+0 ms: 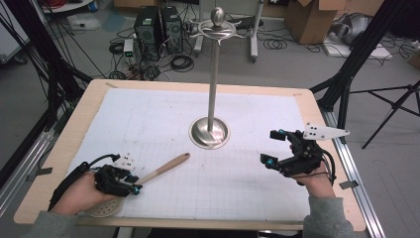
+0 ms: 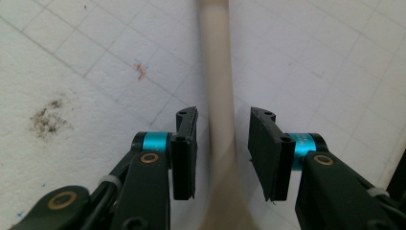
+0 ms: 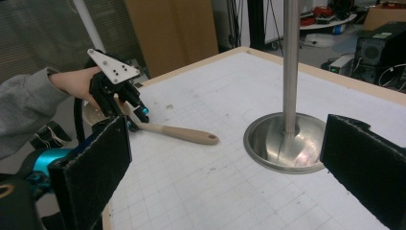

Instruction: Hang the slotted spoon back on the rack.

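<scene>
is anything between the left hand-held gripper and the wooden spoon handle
Nothing visible. The left hand-held gripper already straddles the wooden spoon handle, one jaw on each side with small gaps, so the pads are not yet pressing. Only bare white mat lies around it.

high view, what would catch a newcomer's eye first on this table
The tall metal stand rising from its round base in the middle of the white mat. Then the wooden spoon lying near the front left, with the left tool straddling its handle, jaws not yet touching it.
</scene>
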The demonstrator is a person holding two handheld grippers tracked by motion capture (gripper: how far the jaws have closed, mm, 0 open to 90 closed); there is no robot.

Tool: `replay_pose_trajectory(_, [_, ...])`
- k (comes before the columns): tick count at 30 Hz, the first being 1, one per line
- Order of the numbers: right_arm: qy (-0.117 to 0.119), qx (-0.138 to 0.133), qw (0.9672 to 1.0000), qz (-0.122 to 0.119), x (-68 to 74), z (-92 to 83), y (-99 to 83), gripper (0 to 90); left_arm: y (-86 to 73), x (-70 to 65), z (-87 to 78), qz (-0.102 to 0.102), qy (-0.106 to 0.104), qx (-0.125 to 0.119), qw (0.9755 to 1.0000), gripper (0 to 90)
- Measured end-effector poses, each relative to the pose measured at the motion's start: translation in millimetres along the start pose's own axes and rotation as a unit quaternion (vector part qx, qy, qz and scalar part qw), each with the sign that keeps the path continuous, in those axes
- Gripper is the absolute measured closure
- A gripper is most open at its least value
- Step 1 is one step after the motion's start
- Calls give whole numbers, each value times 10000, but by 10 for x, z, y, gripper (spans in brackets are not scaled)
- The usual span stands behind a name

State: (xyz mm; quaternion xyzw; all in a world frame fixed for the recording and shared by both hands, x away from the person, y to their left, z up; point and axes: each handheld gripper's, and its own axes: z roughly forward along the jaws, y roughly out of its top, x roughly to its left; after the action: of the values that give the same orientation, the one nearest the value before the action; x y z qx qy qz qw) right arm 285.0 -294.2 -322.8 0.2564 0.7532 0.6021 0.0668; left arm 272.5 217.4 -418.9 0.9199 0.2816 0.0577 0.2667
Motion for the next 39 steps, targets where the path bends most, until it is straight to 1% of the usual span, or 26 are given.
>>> replay_pose_trajectory(8, [4,13,10000,-1,3,6,-3,22,-2,1,2,-25,103,26,9999,687])
replay_pose_trajectory(12, [1,36,10000,-7,1,27,-9,22,-8,5,7,-1,91,-15,10000,710])
replay_pose_trajectory(13, [-1,59,10000,-1,3,31,-11,22,-12,3,6,17,80,-43,10000,723])
replay_pose_trajectory(14, [-1,59,10000,-2,3,37,-12,22,-12,2,7,-30,69,-58,10000,762])
replay_pose_trajectory(17, [10,87,10000,12,9,41,-12,22,-16,16,7,-138,21,-84,9999,767])
replay_pose_trajectory(19, [14,68,10000,-1,6,38,-12,22,-17,30,5,-105,-2,-88,9999,770])
replay_pose_trajectory(20, [4,52,10000,1,5,36,-12,22,-18,22,8,-122,10,-109,9999,772])
replay_pose_trajectory(22, [10,59,10000,20,2,29,-12,22,-16,26,0,-50,10,-71,10000,775])
replay_pose_trajectory(26, [12,31,10000,-1,-2,24,-11,22,-16,32,1,-102,-8,-113,9999,776])
replay_pose_trajectory(28, [9,37,10000,0,-3,24,-12,22,-7,27,-5,-142,4,-73,9999,776])
replay_pose_trajectory(29, [5,40,10000,-4,-3,23,-12,22,3,24,-12,-113,26,-41,9999,777])
replay_pose_trajectory(31, [4,40,10000,12,2,23,-12,22,24,6,-25,-138,16,-141,9998,777])
replay_pose_trajectory(32, [1,39,10000,8,2,22,-12,22,34,7,-40,-98,10,-174,9998,777])
replay_pose_trajectory(33, [-1,40,10000,-1,1,20,-12,22,41,5,-52,-117,-5,-233,9997,777])
replay_pose_trajectory(34, [4,42,10000,3,2,18,-12,22,47,5,-67,-144,-27,-264,9995,777])
replay_pose_trajectory(35, [-2,36,10000,-8,1,17,-12,22,53,9,-88,-117,-16,-276,9996,777])
replay_pose_trajectory(39, [4,48,10000,30,6,10,-13,22,54,30,-149,-216,-29,-409,9989,777])
